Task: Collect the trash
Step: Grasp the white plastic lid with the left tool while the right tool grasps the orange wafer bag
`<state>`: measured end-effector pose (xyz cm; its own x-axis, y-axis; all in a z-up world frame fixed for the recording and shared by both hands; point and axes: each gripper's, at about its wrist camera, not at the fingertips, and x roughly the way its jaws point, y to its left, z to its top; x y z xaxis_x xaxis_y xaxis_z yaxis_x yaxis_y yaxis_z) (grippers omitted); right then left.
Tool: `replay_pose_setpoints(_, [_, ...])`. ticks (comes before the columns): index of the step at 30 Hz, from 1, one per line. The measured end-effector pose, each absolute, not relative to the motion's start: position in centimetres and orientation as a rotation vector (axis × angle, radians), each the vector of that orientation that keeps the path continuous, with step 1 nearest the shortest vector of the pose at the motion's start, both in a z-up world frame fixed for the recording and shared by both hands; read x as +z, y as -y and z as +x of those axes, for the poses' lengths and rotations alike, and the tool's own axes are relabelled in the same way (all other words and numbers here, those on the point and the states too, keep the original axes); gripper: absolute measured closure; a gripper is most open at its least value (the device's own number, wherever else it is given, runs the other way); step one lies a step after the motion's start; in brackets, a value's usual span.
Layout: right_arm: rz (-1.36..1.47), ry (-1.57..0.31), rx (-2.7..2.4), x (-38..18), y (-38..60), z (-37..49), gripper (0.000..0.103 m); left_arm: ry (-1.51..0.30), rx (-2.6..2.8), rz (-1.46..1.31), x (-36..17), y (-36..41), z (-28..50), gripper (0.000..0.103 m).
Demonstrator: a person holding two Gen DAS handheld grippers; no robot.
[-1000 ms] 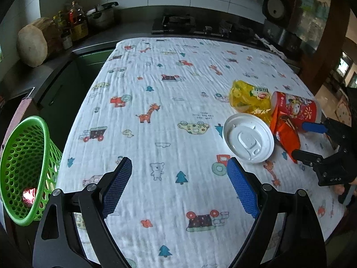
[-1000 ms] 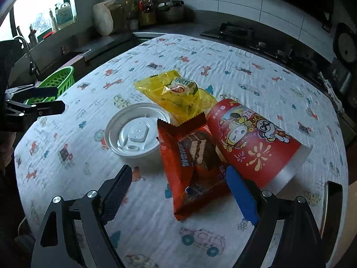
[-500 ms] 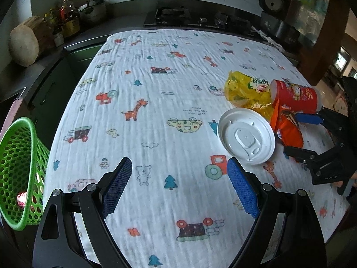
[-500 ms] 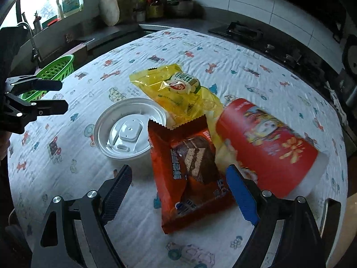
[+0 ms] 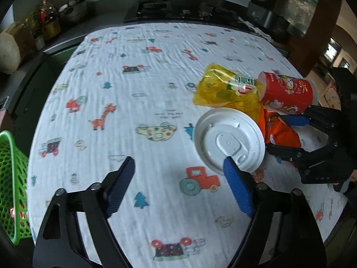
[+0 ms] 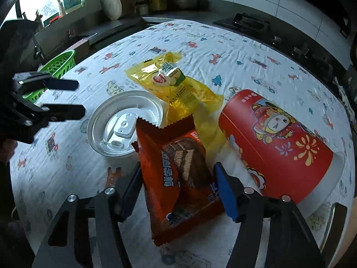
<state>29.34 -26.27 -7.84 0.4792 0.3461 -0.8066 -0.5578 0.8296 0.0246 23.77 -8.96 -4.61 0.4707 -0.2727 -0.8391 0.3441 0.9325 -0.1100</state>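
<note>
A white plastic lid (image 5: 227,140) (image 6: 125,125), a yellow wrapper (image 5: 225,89) (image 6: 176,87), an orange snack wrapper (image 5: 279,131) (image 6: 178,174) and a red paper cup (image 5: 287,91) (image 6: 274,138) on its side lie together on the printed cloth. My right gripper (image 6: 178,172) (image 5: 276,132) is closing on the orange wrapper; both pads touch its edges and it bulges between them. My left gripper (image 5: 178,163) (image 6: 79,98) is open and narrowing over bare cloth. Its right fingertip (image 5: 229,167) overlaps the lid's near rim.
A green mesh basket (image 5: 11,178) (image 6: 60,64) hangs past the table's left edge with a small red item inside. Behind the table (image 5: 133,67) run a dark counter with a hob (image 5: 154,11), bottles and a round wooden block (image 6: 113,2).
My right jaws narrowed onto the orange wrapper, which now bulges. My left gripper moved right toward the lid, and its jaws narrowed a little.
</note>
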Motion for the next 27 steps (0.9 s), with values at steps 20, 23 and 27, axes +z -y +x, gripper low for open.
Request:
replay_pose_setpoints(20, [-0.208,-0.897,0.554,-7.0,26.6,28.2,0.059,-1.037,-0.454,0.069,-6.7,10.7,24.8,0.093])
replay_pose_setpoints(23, [-0.208,-0.892,0.561,-6.6,26.2,27.6,0.059,-1.025,-0.448,0.062,-6.0,9.8,24.2,0.095])
replay_pose_setpoints(27, [-0.222,-0.888,0.577,-6.3,24.9,26.9,0.06,-1.018,-0.427,0.062,-5.4,8.1,23.5,0.098])
